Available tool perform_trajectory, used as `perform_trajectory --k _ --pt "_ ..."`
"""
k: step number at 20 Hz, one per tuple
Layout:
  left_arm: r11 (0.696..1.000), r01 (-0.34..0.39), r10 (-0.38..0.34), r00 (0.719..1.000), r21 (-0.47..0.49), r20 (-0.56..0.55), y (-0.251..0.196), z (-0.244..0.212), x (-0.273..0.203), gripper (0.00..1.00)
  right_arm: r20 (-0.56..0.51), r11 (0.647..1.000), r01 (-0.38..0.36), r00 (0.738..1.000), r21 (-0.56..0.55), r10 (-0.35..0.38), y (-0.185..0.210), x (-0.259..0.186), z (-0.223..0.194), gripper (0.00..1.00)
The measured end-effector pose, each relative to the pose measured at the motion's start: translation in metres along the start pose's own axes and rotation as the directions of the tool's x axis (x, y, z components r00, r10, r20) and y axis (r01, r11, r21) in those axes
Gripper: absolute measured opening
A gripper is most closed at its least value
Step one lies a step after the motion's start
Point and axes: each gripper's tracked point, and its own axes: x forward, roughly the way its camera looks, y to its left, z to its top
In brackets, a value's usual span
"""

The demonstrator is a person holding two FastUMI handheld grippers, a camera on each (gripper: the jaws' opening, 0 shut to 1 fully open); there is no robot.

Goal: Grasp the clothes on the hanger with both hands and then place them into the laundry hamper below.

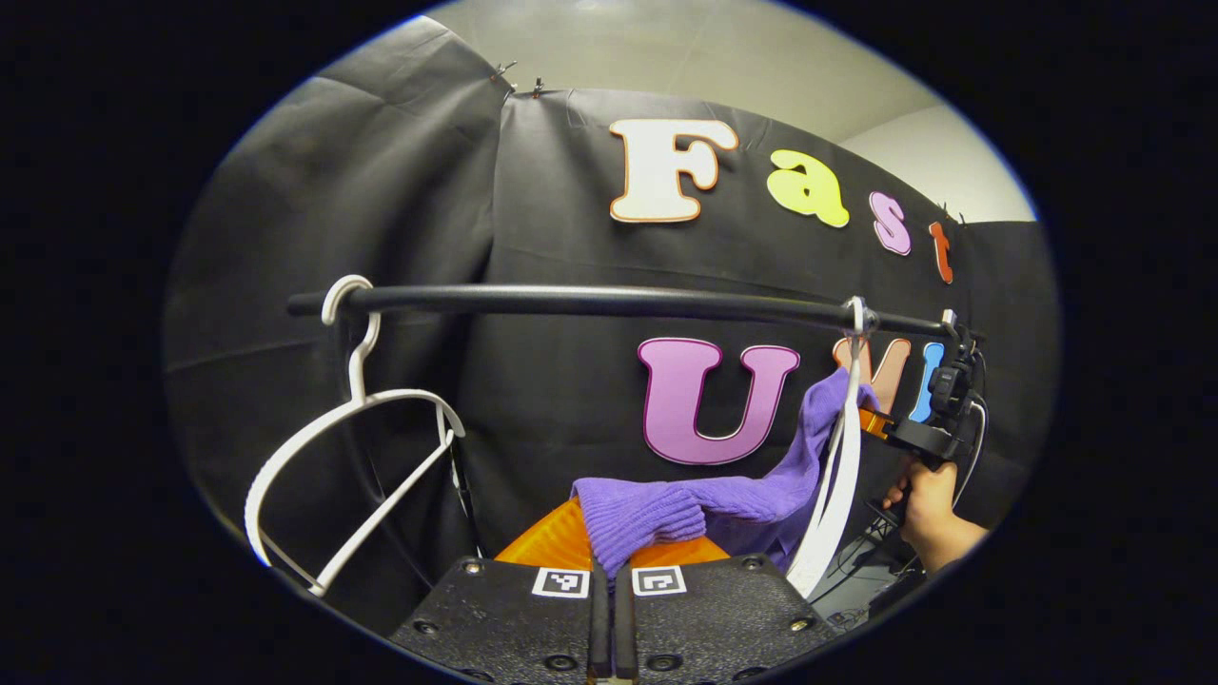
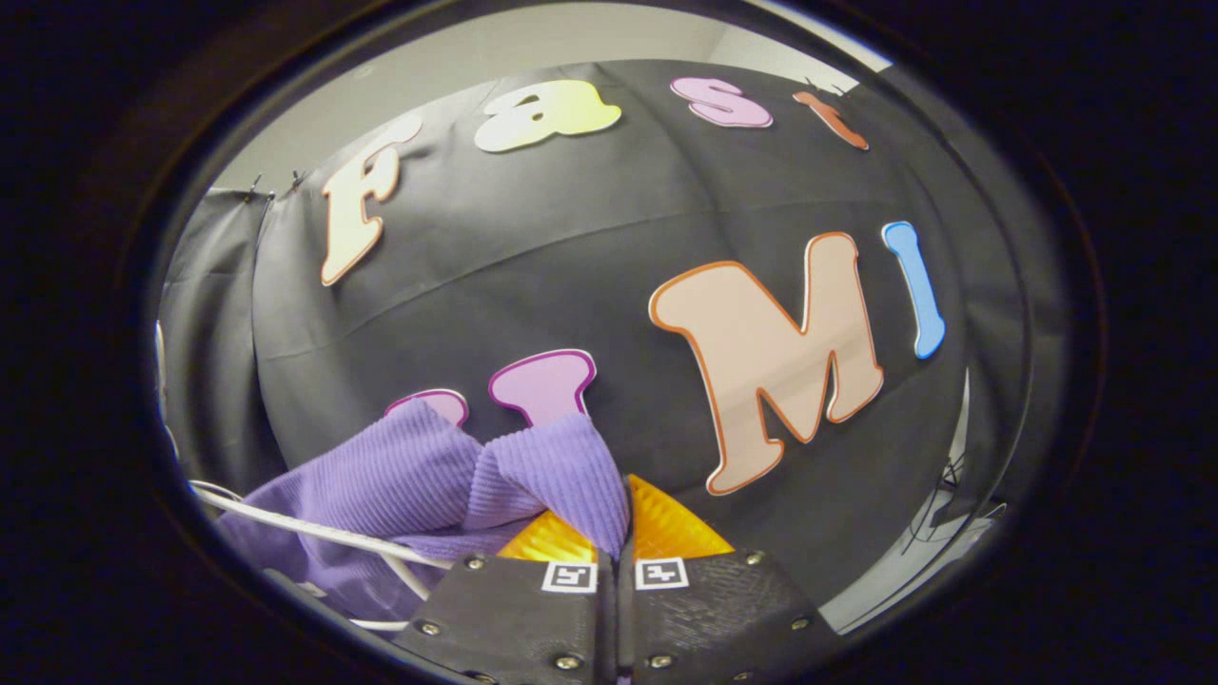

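Fingers (image 1: 571, 542) of the left gripper (image 1: 614, 557) pinch the purple sweater (image 1: 704, 504); the right gripper (image 2: 617, 542) also clamps it, beside a white hanger (image 1: 833, 495) on the rail (image 1: 609, 302).

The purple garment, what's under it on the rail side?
The purple garment drapes over a white hanger hung from the black rail; the hanger's covered part and anything below are hidden.

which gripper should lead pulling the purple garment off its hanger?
Right, probably. The right gripper pinches the purple garment beside the white hanger holding it; the left gripper holds the far, dangling end.
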Motion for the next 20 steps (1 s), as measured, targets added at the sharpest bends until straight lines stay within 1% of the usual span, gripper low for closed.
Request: perform_trajectory --k 2,3,4,8,11,15,20 --pt "1.0 0.001 -0.001 1.0 -0.009 -0.02 -0.002 -0.011 0.0 0.02 0.02 1.0 0.017 1.0 -0.001 -0.017 -0.006 0.0 -0.003 0.0" --pt "1.0 0.001 -0.001 1.0 -0.008 -0.023 -0.003 -0.014 0.001 0.03 0.031 1.0 0.025 0.999 -0.001 -0.025 -0.007 -0.003 -0.006 0.05" --pt "1.0 0.002 -0.002 1.0 -0.003 -0.023 -0.003 -0.016 0.002 0.02 0.031 0.999 0.037 0.999 0.001 -0.037 -0.008 0.0 -0.009 0.0" --pt "1.0 0.01 -0.011 0.999 -0.005 -0.039 -0.006 -0.031 0.003 0.02 -0.041 0.997 0.076 0.996 0.03 -0.075 -0.015 0.011 -0.045 0.01" --pt "1.0 0.007 -0.008 0.999 -0.021 -0.05 -0.008 -0.039 0.003 0.02 -0.085 0.996 0.084 0.993 0.04 -0.08 -0.019 0.013 -0.069 0.01" --pt "1.0 0.004 -0.005 0.997 -0.005 -0.076 -0.006 -0.062 0.004 0.02 -0.133 0.996 0.087 0.987 0.017 -0.084 -0.023 -0.002 -0.105 0.01" --pt "1.0 -0.002 0.002 0.994 0.001 -0.107 0.009 -0.085 -0.005 0.02 -0.173 0.994 0.108 0.979 0.0 -0.106 -0.027 -0.024 -0.128 0.01"
